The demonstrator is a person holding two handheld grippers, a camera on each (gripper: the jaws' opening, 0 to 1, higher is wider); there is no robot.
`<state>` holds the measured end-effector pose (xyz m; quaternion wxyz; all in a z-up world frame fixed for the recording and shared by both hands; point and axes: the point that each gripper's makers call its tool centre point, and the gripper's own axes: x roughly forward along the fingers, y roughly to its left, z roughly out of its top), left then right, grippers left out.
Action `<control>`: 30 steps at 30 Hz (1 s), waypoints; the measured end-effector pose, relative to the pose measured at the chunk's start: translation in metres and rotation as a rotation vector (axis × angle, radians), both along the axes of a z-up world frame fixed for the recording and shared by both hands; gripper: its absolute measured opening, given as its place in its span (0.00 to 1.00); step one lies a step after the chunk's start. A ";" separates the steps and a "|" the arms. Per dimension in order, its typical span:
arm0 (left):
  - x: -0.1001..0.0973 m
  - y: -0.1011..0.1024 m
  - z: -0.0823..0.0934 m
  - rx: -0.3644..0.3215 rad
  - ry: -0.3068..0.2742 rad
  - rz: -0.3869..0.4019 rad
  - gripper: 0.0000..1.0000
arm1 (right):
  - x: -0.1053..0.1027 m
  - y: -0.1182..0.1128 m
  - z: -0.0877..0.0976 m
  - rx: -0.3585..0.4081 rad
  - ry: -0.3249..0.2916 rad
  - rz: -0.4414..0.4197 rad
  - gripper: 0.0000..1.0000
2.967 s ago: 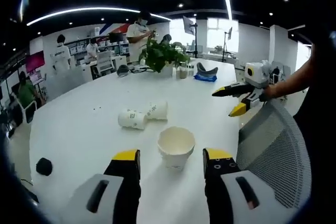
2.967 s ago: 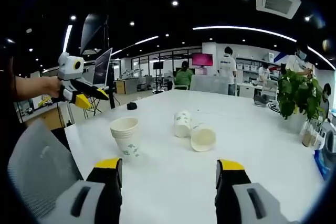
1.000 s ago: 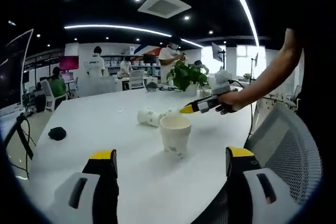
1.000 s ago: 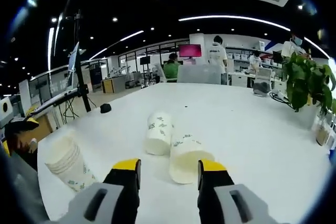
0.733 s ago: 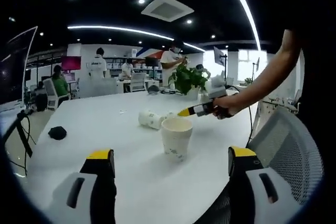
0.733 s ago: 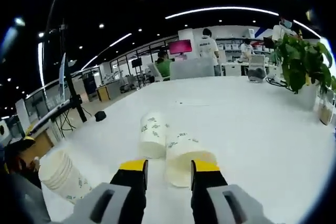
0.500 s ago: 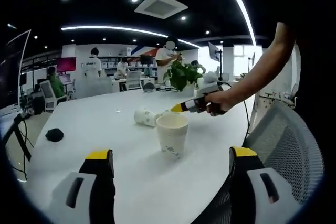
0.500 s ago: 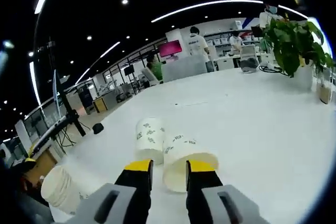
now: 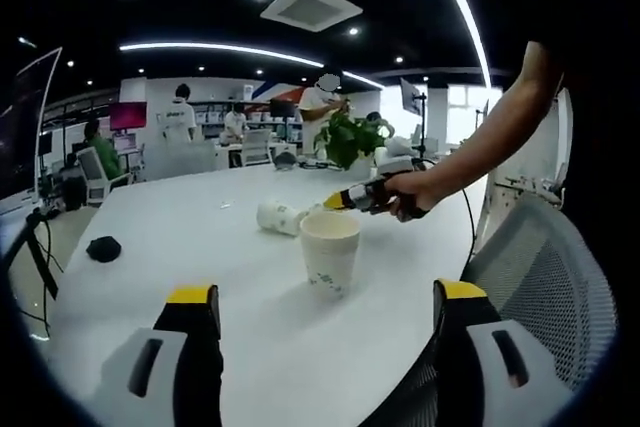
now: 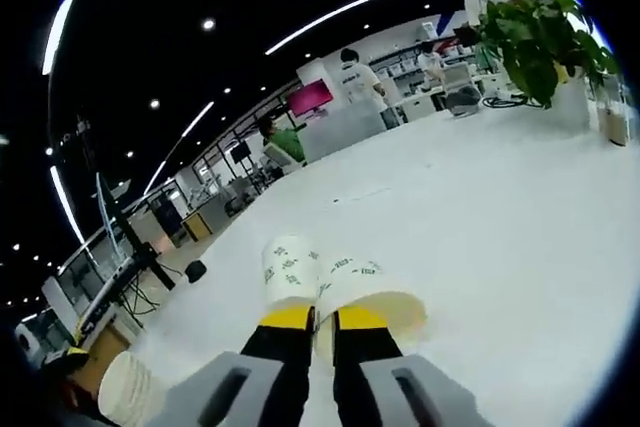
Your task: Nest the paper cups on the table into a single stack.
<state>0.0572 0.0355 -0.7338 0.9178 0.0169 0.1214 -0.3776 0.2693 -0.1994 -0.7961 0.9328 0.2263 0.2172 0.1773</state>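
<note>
An upright stack of white paper cups (image 9: 330, 252) stands on the white table (image 9: 200, 247), just beyond my left gripper (image 9: 325, 297), which is wide open and holds nothing. Behind the stack lies a single cup (image 9: 278, 217) on its side. My right gripper (image 9: 345, 197), held by a hand, reaches in beside it. In the right gripper view two cups lie side by side, the left one (image 10: 287, 269) and the right one (image 10: 372, 292), whose mouth faces me. My right gripper (image 10: 323, 319) is shut on the near rim of that right cup. The stack (image 10: 125, 385) shows at the lower left.
A grey mesh chair (image 9: 530, 287) stands at the table's right edge. A small black object (image 9: 103, 247) lies on the left of the table. A potted plant (image 10: 540, 37) stands at the far end. People stand in the room behind.
My right gripper has moved in on the lying cup and its jaws have shut from a narrow gap onto the rim. The left gripper stays wide open near the stack.
</note>
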 end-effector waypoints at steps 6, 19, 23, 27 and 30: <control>0.000 0.000 0.000 0.000 0.001 -0.001 0.87 | -0.004 -0.005 0.005 0.073 0.005 -0.033 0.00; 0.001 0.003 -0.004 0.014 0.013 0.007 0.87 | -0.013 -0.019 0.024 0.048 -0.048 0.009 0.00; -0.001 0.001 -0.005 0.026 0.011 -0.006 0.87 | -0.018 -0.022 0.036 0.033 -0.068 0.035 0.00; -0.002 0.000 -0.006 0.033 0.013 -0.010 0.87 | -0.026 -0.017 0.050 0.007 -0.089 0.075 0.00; -0.002 0.001 -0.007 0.040 0.014 -0.009 0.86 | -0.031 -0.014 0.059 -0.027 -0.111 0.116 0.00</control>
